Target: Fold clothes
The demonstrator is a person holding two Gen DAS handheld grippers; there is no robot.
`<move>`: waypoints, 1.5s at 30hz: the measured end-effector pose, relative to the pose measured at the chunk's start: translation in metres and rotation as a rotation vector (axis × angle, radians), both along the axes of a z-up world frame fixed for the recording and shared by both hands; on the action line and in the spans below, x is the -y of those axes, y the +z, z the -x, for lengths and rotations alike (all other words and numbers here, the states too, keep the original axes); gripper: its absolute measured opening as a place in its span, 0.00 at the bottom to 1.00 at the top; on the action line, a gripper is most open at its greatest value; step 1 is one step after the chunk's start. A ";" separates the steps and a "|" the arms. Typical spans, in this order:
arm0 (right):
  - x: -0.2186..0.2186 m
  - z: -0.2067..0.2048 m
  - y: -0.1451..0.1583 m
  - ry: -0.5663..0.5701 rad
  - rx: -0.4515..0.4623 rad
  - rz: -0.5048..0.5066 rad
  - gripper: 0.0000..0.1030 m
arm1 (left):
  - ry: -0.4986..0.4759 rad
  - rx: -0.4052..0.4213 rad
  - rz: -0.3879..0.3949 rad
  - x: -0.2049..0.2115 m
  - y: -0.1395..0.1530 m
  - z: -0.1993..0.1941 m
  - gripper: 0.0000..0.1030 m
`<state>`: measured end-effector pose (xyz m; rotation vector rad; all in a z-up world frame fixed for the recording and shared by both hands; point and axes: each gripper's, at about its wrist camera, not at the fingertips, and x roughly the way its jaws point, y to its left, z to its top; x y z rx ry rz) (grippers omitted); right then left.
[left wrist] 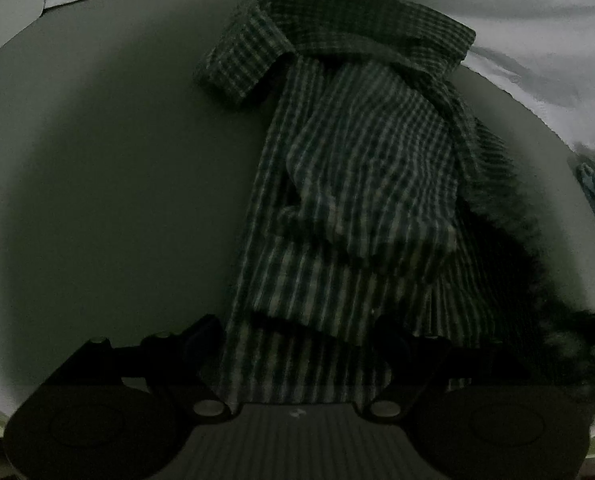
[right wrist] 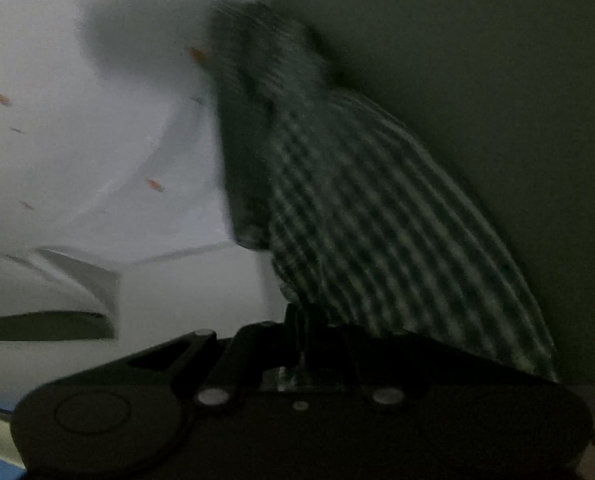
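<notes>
Right wrist: tool [right wrist: 317,332] clamped on checked shirt [right wrist: 377,220]

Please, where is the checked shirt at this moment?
In the left wrist view the checked shirt lies crumpled on the grey table, right of centre, its near edge between the open left gripper.

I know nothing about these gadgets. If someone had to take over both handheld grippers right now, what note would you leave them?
Left gripper: open, jaws wide, poised over the near end of the checked shirt; not gripping.
Right gripper: shut on a bunched edge of the shirt, lifting it.
The shirt lies crumpled on the grey table, collar at the far end.
Done: one edge picked up.
Left: spread it flat, then fold.
</notes>
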<state>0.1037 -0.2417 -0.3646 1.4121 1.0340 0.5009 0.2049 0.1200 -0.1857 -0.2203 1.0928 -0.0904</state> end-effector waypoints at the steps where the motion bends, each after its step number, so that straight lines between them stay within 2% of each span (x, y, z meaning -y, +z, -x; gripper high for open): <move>1: -0.005 0.000 -0.008 0.006 -0.030 -0.004 0.03 | 0.004 -0.001 0.009 -0.002 0.000 0.002 0.82; 3: -0.014 0.000 -0.022 0.004 -0.076 -0.027 0.03 | 0.008 -0.003 0.024 -0.007 0.000 0.005 0.82; 7: -0.023 -0.006 -0.028 0.026 -0.122 0.052 0.00 | 0.018 -0.004 0.047 -0.015 0.002 0.005 0.82; 9: -0.027 -0.011 -0.024 0.048 -0.132 0.084 0.08 | 0.027 -0.007 0.053 -0.018 0.004 0.004 0.82; 10: -0.029 -0.014 -0.018 0.064 -0.124 0.107 0.12 | 0.035 0.002 0.054 -0.022 0.008 0.002 0.82; 12: -0.030 -0.021 -0.003 0.083 -0.087 0.138 0.35 | 0.051 0.021 0.056 -0.029 0.015 -0.001 0.82; 14: -0.025 -0.022 0.014 0.073 -0.031 0.154 0.42 | 0.074 0.056 0.074 -0.039 0.025 -0.009 0.82; 18: -0.007 -0.036 0.045 0.004 0.064 0.196 0.45 | 0.117 0.120 0.096 -0.054 0.042 -0.033 0.82; 22: 0.011 -0.061 0.062 -0.077 0.100 0.254 0.46 | 0.135 0.157 0.119 -0.063 0.052 -0.070 0.82; 26: 0.018 -0.104 0.073 -0.136 0.114 0.314 0.47 | 0.121 0.183 0.127 -0.062 0.056 -0.110 0.82; 31: 0.022 -0.184 0.087 -0.183 0.157 0.408 0.50 | 0.097 0.211 0.147 -0.065 0.057 -0.159 0.84; 34: 0.024 -0.237 0.094 -0.192 0.184 0.477 0.53 | 0.090 0.183 0.130 -0.066 0.045 -0.193 0.85; 38: 0.025 -0.300 0.086 -0.212 0.150 0.500 0.61 | 0.088 0.109 0.118 -0.060 0.028 -0.228 0.83; 39: 0.024 -0.315 0.083 -0.217 0.139 0.501 0.61 | 0.083 0.103 0.115 -0.058 0.026 -0.235 0.81; 41: 0.020 -0.338 0.077 -0.217 0.110 0.503 0.62 | 0.065 0.105 0.118 -0.058 0.024 -0.241 0.68; 43: 0.015 -0.357 0.073 -0.204 0.085 0.510 0.65 | 0.062 0.088 0.119 -0.059 0.023 -0.244 0.48; 44: 0.012 -0.364 0.071 -0.190 0.085 0.517 0.65 | 0.062 0.086 0.123 -0.062 0.023 -0.244 0.42; 45: 0.009 -0.370 0.070 -0.176 0.087 0.526 0.64 | 0.071 0.078 0.130 -0.064 0.024 -0.245 0.27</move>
